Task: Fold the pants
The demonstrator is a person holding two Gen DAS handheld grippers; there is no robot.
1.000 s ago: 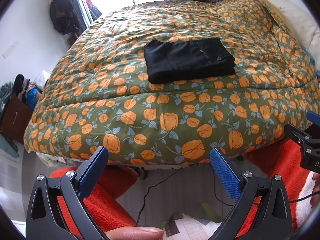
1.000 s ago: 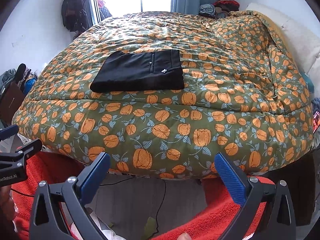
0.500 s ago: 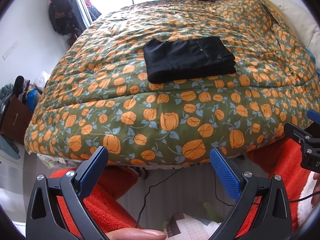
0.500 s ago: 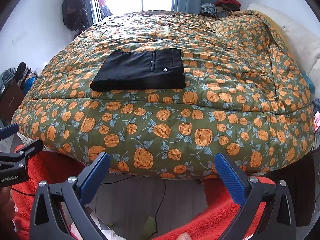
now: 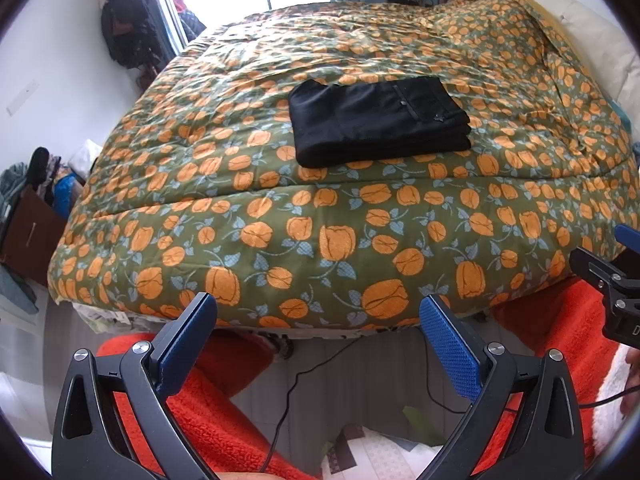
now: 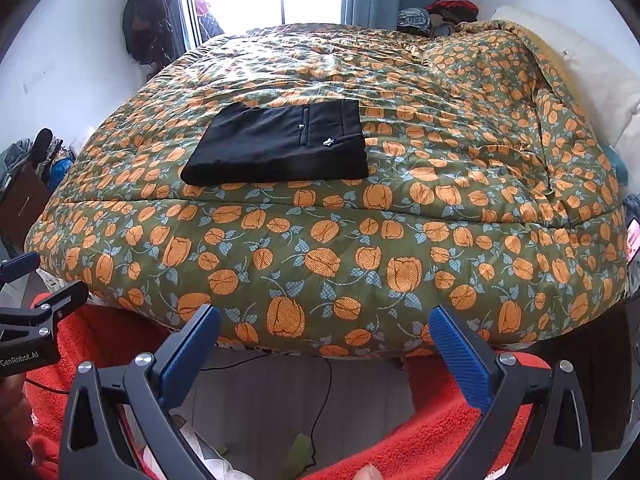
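Note:
Black pants [image 5: 376,120] lie folded into a neat rectangle on the bed, near its front edge; they also show in the right wrist view [image 6: 280,144]. My left gripper [image 5: 316,320] is open and empty, held back from the bed, below its front edge. My right gripper [image 6: 324,332] is also open and empty, likewise off the bed. Each gripper shows at the edge of the other's view: the right one [image 5: 612,276] and the left one [image 6: 36,296].
The bed carries a green quilt with orange flowers [image 5: 320,240]. A white pillow [image 6: 592,80] lies at the right. Red fleece [image 6: 440,420] and black cables [image 5: 296,384] are below me on the floor. Clothes and a brown box [image 5: 28,224] stand at the left wall.
Both grippers stay open and almost still; the views have shifted only slightly. The pants have not moved.

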